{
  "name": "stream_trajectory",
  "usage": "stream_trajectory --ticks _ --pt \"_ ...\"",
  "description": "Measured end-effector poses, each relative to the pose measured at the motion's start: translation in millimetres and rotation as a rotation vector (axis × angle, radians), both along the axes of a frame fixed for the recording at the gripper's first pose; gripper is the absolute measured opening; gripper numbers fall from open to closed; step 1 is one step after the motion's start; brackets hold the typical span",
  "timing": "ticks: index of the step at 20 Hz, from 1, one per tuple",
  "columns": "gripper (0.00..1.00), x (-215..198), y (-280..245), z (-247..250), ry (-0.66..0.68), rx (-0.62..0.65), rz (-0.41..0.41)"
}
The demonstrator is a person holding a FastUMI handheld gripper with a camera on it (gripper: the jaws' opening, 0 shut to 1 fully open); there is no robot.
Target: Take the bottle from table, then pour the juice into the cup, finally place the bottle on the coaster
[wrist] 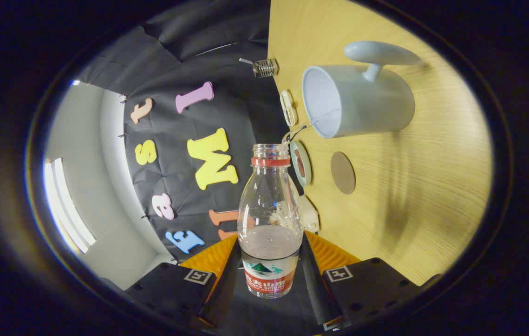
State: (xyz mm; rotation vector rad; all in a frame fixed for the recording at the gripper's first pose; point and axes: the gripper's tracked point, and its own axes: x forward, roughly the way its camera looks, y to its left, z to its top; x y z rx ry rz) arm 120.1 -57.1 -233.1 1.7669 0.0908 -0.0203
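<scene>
A clear plastic bottle [270,219] with a red neck ring, a red label and no cap is held between my fingers. My gripper [270,268] is shut on its lower body. Brownish juice fills the lower part of the bottle. The whole view is rolled about a quarter turn, so the wooden table [413,196] stands like a wall on one side. A pale blue cup [357,105] with a long handle stands on that table, its open mouth level with the bottle's neck and beyond it. A round brown coaster [342,172] lies on the table between the cup and my fingers.
A small round dish [300,163] and a pale oval object [288,107] lie along the table's far edge by the black cloth wall. A small clear holder [264,67] stands at the table's far corner. A white object [310,213] shows just behind the bottle.
</scene>
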Motion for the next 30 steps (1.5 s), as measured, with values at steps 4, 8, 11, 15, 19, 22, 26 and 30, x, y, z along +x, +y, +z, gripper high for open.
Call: stream_trajectory --ticks 4,8,11,15,19,22,26,30 --pt "0.73 5 3 0 0.005 0.016 0.0" --pt "0.73 8 5 0 0.013 0.035 -0.004" --pt "0.73 15 2 5 0.009 0.057 -0.013" --pt "0.73 18 -2 7 0.014 0.08 -0.022" --pt "0.73 18 -7 10 0.015 0.1 -0.033" --pt "0.73 19 -9 15 0.011 0.119 -0.04" --pt "0.73 20 -9 23 -0.002 0.135 -0.036" --pt "0.73 20 -13 25 -0.006 0.145 -0.043"
